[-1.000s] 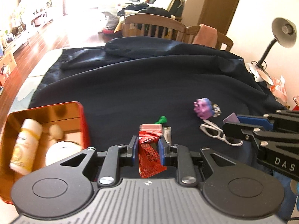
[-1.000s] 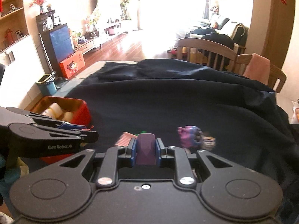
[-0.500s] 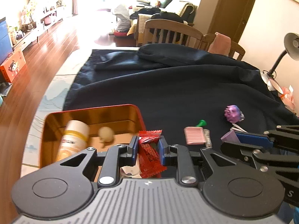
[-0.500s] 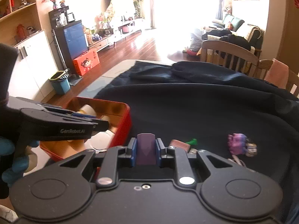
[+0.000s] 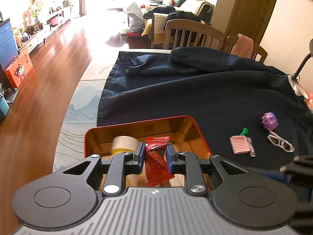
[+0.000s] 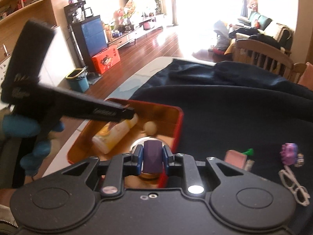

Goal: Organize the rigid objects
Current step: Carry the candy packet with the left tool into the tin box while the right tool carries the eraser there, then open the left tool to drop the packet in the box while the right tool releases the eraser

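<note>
- Left gripper (image 5: 155,157): jaws clamped on a red snack packet (image 5: 156,161), held upright above the open red tin (image 5: 199,135). Judgement: it is positioned for a drop into the tin.
- Right gripper (image 6: 152,159): jaws closed on a purple block (image 6: 152,156), hovering over the tin's near right corner, above a shiny round object in the tin that I cannot identify. Judgement: second item queued for the same container.
- Tin sits at the table's left edge, partly on the dark blue cloth (image 5: 195,90). Already inside: a bottle lying on its side (image 6: 115,135) and a small tan ball (image 6: 150,127).
- Left on the cloth, to the right of the tin: pink ridged piece (image 5: 239,146), with a small metal item touching its right edge, green peg (image 5: 244,131) just behind, purple toy (image 5: 269,120), white toy glasses (image 5: 280,145).
- Obstruction: both grippers crowd the same tin; in the right wrist view the left one reaches across over the bottle. Judgement: releasing one at a time avoids a clash; the bottle and round object limit free floor.
</note>
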Action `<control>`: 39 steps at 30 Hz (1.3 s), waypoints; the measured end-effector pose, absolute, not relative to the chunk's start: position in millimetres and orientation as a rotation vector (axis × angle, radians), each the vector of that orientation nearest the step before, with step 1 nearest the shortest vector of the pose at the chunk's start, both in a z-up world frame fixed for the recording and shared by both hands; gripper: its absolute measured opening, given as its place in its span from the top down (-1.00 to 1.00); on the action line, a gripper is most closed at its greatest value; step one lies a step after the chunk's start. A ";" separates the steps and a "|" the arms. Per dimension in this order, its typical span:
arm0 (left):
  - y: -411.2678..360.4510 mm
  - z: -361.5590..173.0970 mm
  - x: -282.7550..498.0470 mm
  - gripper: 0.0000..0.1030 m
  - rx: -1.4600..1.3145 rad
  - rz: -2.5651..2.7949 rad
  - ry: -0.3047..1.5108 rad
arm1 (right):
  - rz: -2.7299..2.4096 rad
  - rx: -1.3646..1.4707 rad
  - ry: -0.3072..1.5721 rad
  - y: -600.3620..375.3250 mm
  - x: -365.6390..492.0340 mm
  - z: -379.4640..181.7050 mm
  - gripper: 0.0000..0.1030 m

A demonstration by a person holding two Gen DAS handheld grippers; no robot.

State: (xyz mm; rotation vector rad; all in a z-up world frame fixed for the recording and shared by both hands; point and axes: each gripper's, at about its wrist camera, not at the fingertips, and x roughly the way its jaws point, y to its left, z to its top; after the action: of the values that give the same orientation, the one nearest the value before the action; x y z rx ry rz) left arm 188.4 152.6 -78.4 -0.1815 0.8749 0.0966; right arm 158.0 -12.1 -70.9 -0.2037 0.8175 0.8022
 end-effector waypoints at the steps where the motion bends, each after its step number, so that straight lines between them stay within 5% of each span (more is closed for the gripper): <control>1: 155.3 -80.6 190.3 0.57 -0.181 0.094 0.880 | 0.810 -0.207 0.825 -6.6 156.5 -73.8 0.61; 25: 154.1 -132.2 226.7 0.57 -0.081 0.010 0.968 | 0.892 -0.350 0.960 62.1 146.1 -130.5 0.61; 39: 154.5 -139.9 225.4 0.56 -0.084 0.008 0.985 | 0.893 -0.327 0.959 56.4 144.9 -128.5 0.43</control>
State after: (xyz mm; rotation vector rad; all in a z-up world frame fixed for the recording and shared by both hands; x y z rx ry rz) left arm 225.4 154.5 -139.9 -0.0836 0.9847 0.0081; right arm 144.9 56.4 -128.5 -0.3269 0.9587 0.8932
